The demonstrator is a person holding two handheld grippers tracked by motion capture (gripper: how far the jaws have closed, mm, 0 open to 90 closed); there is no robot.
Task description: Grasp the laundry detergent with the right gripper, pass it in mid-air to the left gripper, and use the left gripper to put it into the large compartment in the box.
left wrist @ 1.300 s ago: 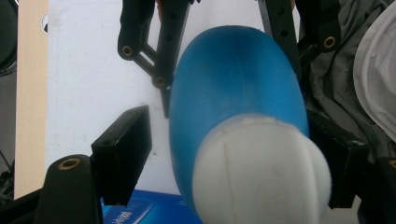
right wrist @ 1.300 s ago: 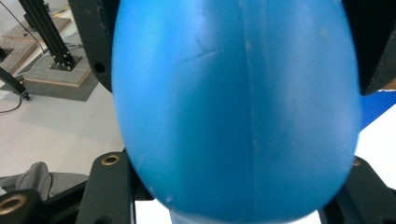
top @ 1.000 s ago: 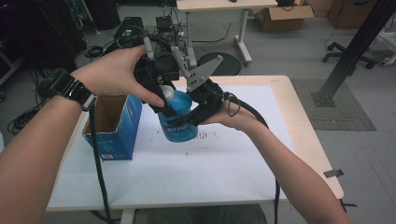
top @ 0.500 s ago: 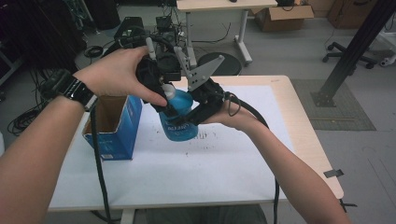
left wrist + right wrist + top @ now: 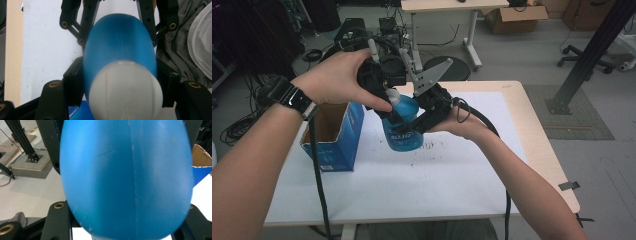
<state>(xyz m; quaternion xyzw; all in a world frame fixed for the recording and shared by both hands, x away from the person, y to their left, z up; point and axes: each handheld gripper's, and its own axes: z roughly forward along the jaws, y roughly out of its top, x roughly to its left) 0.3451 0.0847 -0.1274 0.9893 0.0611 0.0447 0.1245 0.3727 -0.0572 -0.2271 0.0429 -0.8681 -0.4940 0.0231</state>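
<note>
A blue plastic bottle point(image 5: 404, 131) with a white cap point(image 5: 394, 97) hangs tilted above the middle of the table, held between both hands. My left gripper point(image 5: 388, 95) comes from the upper left and is shut on the cap point(image 5: 125, 92), with its black pads point(image 5: 73, 83) pressed on either side. My right gripper point(image 5: 426, 116) comes from the right and is shut on the bottle's body point(image 5: 125, 180), which bulges between its jaws. In the left gripper view the blue body point(image 5: 120, 42) stretches away towards the right gripper's linkage.
An open blue cardboard box point(image 5: 334, 137) stands at the table's left. A white sheet point(image 5: 437, 180) covers most of the wooden table point(image 5: 544, 145). Black cables point(image 5: 318, 170) trail down from both grippers. Beyond the table are a desk, boxes and a black frame post point(image 5: 587, 55).
</note>
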